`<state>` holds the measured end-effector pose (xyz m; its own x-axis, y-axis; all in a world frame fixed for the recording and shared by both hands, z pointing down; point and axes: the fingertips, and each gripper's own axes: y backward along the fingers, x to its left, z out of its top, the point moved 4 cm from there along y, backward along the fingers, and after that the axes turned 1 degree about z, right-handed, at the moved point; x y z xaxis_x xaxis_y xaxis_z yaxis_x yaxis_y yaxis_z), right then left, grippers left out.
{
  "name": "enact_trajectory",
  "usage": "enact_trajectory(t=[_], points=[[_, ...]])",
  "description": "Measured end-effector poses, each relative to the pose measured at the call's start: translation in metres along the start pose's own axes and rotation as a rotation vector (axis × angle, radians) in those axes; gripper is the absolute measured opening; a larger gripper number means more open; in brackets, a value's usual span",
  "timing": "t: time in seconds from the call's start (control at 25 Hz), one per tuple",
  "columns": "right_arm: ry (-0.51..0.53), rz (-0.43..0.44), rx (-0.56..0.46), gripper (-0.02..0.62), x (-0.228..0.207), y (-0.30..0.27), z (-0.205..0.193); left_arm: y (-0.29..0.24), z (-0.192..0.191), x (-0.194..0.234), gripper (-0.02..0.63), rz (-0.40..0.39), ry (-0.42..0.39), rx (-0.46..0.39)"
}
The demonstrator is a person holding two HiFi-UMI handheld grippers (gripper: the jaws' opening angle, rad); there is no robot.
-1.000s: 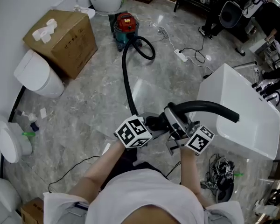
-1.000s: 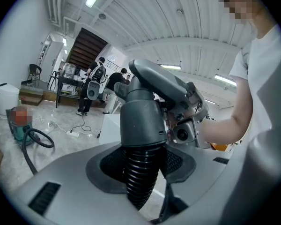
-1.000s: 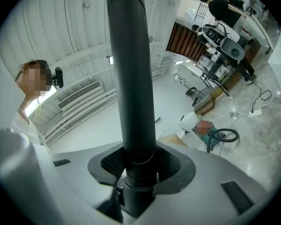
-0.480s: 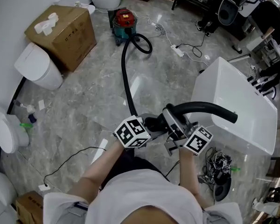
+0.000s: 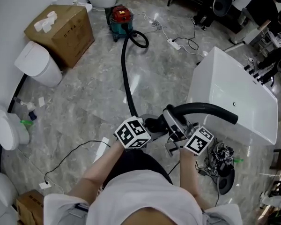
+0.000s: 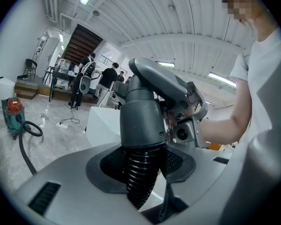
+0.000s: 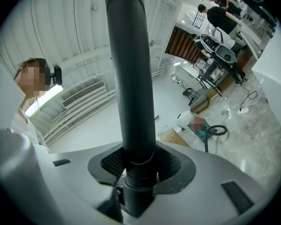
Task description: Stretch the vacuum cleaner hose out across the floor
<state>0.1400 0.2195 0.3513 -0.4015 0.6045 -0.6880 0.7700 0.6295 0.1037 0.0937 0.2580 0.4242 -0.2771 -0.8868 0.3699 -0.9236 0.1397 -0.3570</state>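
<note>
Fingers of the left gripper are clamping the ribbed hose just below its grey cuff, while the right gripper, just beside it, is clenching the rigid curved wand. From both hands the hose is running straight away across the grey marble floor, its long axis pointing at the vacuum cleaner, where a slack loop is lying. Pulling backward, away from the machine, looks like what is remaining. White tub is standing to the right, a toilet and cardboard box to the left
</note>
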Motion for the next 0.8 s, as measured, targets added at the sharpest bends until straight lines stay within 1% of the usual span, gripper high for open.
enact_trajectory(t=[0.12,0.2,0.32,0.56,0.8], points=[[0.004,0.003,0.000,0.170,0.012,0.026,-0.022,-0.003,-0.023,-0.028,0.186,0.001,-0.002,0.004],[0.000,0.006,0.004,0.170,0.015,0.033,-0.028,-0.003,-0.029,-0.035,0.186,0.004,-0.001,0.007],[-0.007,0.002,0.008,0.170,0.019,0.034,-0.027,-0.002,-0.028,-0.039,0.186,0.009,0.003,0.009],[-0.001,0.008,0.001,0.170,0.031,0.044,-0.033,0.002,-0.031,-0.053,0.186,0.019,-0.023,0.014],[-0.006,-0.009,0.000,0.170,0.032,0.045,-0.032,0.002,-0.031,-0.055,0.186,0.006,-0.018,0.018]])
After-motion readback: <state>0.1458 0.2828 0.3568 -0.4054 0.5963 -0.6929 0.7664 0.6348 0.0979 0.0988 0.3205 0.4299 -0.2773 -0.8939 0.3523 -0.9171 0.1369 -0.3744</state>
